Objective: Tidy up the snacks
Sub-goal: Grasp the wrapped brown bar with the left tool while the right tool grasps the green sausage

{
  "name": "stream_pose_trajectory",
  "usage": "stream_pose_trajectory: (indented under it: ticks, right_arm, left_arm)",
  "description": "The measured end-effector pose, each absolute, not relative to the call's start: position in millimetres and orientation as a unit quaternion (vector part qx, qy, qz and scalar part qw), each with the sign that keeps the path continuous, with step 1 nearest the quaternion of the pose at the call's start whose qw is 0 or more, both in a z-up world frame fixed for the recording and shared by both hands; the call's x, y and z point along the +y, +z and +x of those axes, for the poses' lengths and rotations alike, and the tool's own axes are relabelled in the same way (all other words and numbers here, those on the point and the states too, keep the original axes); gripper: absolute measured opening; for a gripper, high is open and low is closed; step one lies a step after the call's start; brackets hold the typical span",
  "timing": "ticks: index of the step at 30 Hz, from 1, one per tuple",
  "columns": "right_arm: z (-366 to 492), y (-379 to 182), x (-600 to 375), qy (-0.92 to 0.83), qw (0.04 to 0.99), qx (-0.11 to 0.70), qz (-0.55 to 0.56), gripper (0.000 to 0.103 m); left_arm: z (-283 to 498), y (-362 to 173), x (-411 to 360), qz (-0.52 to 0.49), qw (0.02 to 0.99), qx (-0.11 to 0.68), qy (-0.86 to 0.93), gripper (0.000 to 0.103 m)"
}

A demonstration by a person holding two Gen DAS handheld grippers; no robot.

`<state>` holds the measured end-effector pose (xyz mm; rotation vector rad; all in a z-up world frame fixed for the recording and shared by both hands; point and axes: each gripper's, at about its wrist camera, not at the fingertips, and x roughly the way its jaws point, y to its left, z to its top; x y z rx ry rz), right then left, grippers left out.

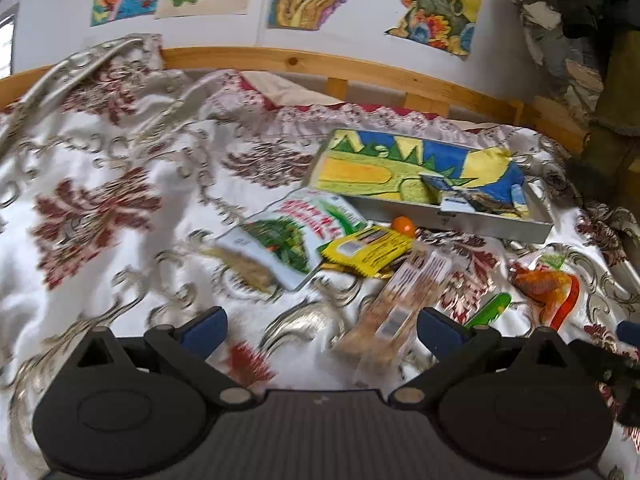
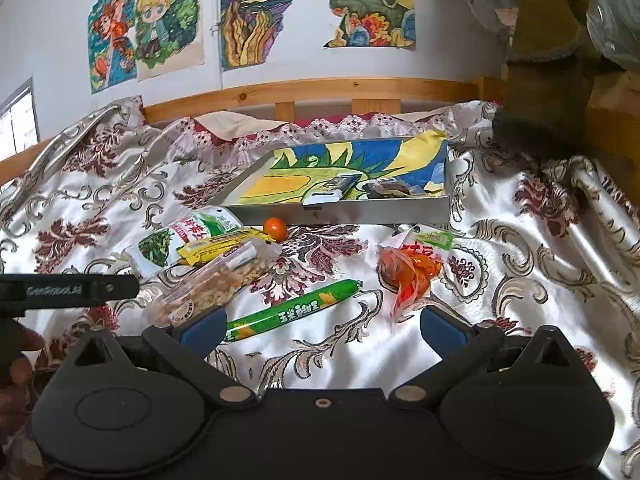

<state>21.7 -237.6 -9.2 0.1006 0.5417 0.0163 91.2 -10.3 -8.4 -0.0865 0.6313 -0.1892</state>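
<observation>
White satin with dark red and silver flower patterns covers the bed [image 2: 360,356], the largest thing in view, with a wooden rail [image 2: 320,88] along its far edge. On the far middle of the cover lies a shallow grey tray [image 2: 344,214] lined with a crayon drawing in yellow, green and blue; a few small packets [image 2: 326,196] lie in it toward its near wall.

The loose snacks lie on the cover just near of the tray. At left, a white and green pouch [image 2: 176,240] is partly overlapped by a yellow wrapped bar [image 2: 220,246], and a clear packet of mixed nuts [image 2: 216,284] lies beside them on the near side. A green sausage stick [image 2: 292,308] lies slantwise in the middle, an orange-red bag [image 2: 412,268] to its right. A small orange fruit [image 2: 275,227] sits against the tray's near wall.

The right gripper [image 2: 320,330] hovers near of the sausage stick, fingers wide apart and empty. The left gripper [image 1: 320,330] is likewise spread, holding nothing, with the nut packet [image 1: 400,304] between its fingers in its own blurred view.
</observation>
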Motion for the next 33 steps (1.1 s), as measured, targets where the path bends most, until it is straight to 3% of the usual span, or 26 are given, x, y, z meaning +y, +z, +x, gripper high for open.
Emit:
stream_pose_trajectory:
  ticks: [8,22,26,31,33]
  right_arm:
    - [47,-24,-235,0.048,0.953,0.286,0.082,0.099]
    - [99,-51,-235,0.042,0.93,0.345,0.122,0.075]
    - [110,-56,-235,0.047,0.926,0.345,0.143,0.071]
    - [123,-63,-235,0.047,0.919,0.35,0.176,0.058]
    - [124,-64,-236,0.042,0.918,0.349,0.183,0.054]
  left_arm:
    - [128,-21,-22,-0.045,0.92,0.346,-0.18,0.103]
    - [160,-39,-35,0.02,0.905,0.374,-0.202,0.1]
    - [159,-38,-32,0.008,0.904,0.369,-0.217,0.091]
    - [159,-39,-33,0.001,0.895,0.376,-0.241,0.077]
    - [160,-40,-34,-0.001,0.889,0.384,-0.25,0.066]
